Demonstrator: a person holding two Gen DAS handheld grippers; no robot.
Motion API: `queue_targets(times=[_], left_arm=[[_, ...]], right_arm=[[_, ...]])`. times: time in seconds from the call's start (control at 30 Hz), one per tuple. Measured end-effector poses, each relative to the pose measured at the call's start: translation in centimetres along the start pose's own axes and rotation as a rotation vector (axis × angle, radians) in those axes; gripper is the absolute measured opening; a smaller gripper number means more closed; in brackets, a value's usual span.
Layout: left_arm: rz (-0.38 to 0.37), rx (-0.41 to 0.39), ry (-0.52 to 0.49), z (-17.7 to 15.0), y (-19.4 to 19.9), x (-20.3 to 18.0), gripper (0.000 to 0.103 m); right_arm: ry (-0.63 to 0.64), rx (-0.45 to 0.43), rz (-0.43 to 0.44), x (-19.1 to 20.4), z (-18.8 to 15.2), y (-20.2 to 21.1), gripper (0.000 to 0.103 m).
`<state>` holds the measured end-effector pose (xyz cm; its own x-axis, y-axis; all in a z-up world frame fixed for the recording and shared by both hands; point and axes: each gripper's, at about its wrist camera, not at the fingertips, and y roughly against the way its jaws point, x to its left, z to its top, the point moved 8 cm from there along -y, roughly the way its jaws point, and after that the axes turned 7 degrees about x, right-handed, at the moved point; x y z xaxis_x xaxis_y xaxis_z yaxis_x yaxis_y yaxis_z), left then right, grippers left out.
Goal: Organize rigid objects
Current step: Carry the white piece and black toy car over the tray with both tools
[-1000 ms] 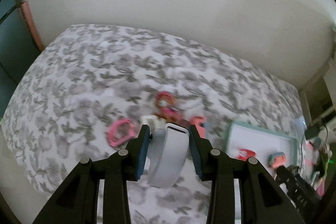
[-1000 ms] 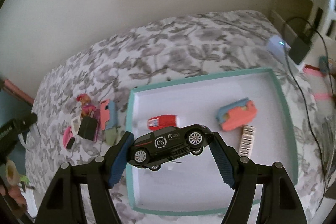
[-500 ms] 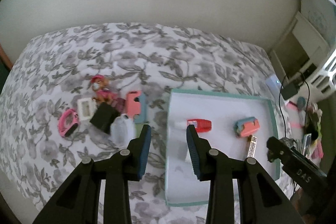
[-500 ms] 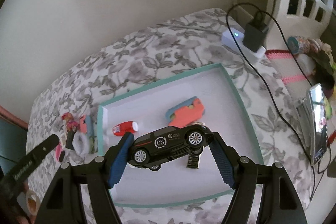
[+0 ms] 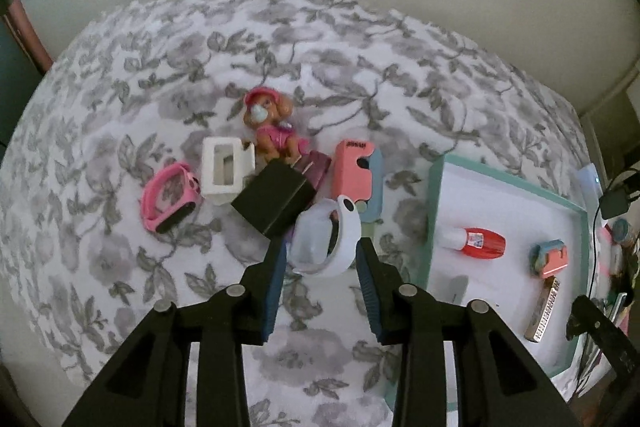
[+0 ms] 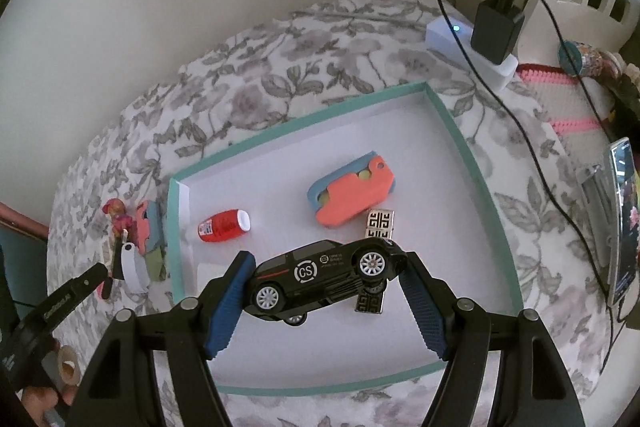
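The right gripper [image 6: 324, 285] is gripping a glossy black toy car [image 6: 326, 273] lengthwise over the white teal-rimmed tray [image 6: 452, 119], apparently to set it down. The left gripper [image 5: 322, 259], fingers just parting, is straddling a white plastic band [image 5: 338, 239] on the floral bed [image 5: 160, 67], left of the tray.

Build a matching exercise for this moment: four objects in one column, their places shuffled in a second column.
Things:
1. black toy car
2. red bottle
3. pink band
4. dog figure

Places:
A. lying inside the teal tray
B. on the floral bedspread, left of the white holder
C. gripped in the right claw
D. on the bedspread, behind the black charger block

Pairs: 1-C, 2-A, 3-B, 4-D
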<state>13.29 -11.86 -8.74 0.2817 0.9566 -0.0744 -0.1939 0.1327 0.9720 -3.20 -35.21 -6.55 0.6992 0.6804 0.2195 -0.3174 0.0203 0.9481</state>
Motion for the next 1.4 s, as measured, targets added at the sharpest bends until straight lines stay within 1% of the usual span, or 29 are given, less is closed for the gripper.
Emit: queue_targets(times=[0.03,0.07,0.2,0.3,0.5,0.53,0.57,0.6,0.73,0.83,1.07,1.23,1.4], left_arm=[[-0.004,0.005,-0.006,0.0,-0.5,-0.2,0.048],[-0.003,0.010,-0.015,-0.1,-0.9,-0.4,0.055],[0.017,0.024,-0.033,-0.2,-2.5,-0.6,0.056],[0.020,0.033,-0.025,-0.1,-3.6,-0.1,0.056],[-0.032,0.057,-0.004,-0.1,-5.6,0.1,0.056],[-0.034,0.060,0.001,-0.2,-5.8,0.1,0.054],[-0.031,0.061,0.002,-0.2,-5.9,0.2,0.048],[-0.020,0.058,0.000,-0.3,-5.8,0.2,0.046],[-0.041,0.051,0.001,-0.1,-5.2,0.1,0.046],[-0.041,0.045,-0.004,-0.2,-4.1,-0.2,0.046],[-0.116,0.014,-0.064,-0.6,-0.8,-3.3,0.046],[-0.157,0.023,-0.175,-2.0,0.6,-7.7,0.046],[-0.166,0.048,-0.298,-4.2,0.9,-12.5,0.046]], right_arm=[[0.002,0.001,-0.002,0.0,0.0,0.0,0.076],[0.004,0.000,-0.004,0.0,0.0,-0.1,0.076],[0.005,0.000,-0.006,0.1,0.0,-0.1,0.076],[0.006,0.003,-0.009,0.1,0.0,-0.1,0.076],[0.018,0.008,-0.010,0.3,0.1,-0.4,0.076],[0.019,0.009,-0.011,0.3,0.0,-0.5,0.076],[0.018,0.010,-0.012,0.3,0.0,-0.6,0.076],[0.016,0.012,-0.014,0.2,0.0,-0.7,0.076],[0.007,0.025,-0.017,-0.1,0.0,-1.3,0.076],[0.006,0.039,-0.020,-0.3,-0.2,-1.8,0.076],[-0.007,0.053,-0.028,-0.8,-0.4,-2.3,0.076],[-0.031,0.055,-0.050,-1.6,-0.4,-2.5,0.076],[-0.048,0.051,-0.068,-2.2,-0.4,-2.4,0.076]])
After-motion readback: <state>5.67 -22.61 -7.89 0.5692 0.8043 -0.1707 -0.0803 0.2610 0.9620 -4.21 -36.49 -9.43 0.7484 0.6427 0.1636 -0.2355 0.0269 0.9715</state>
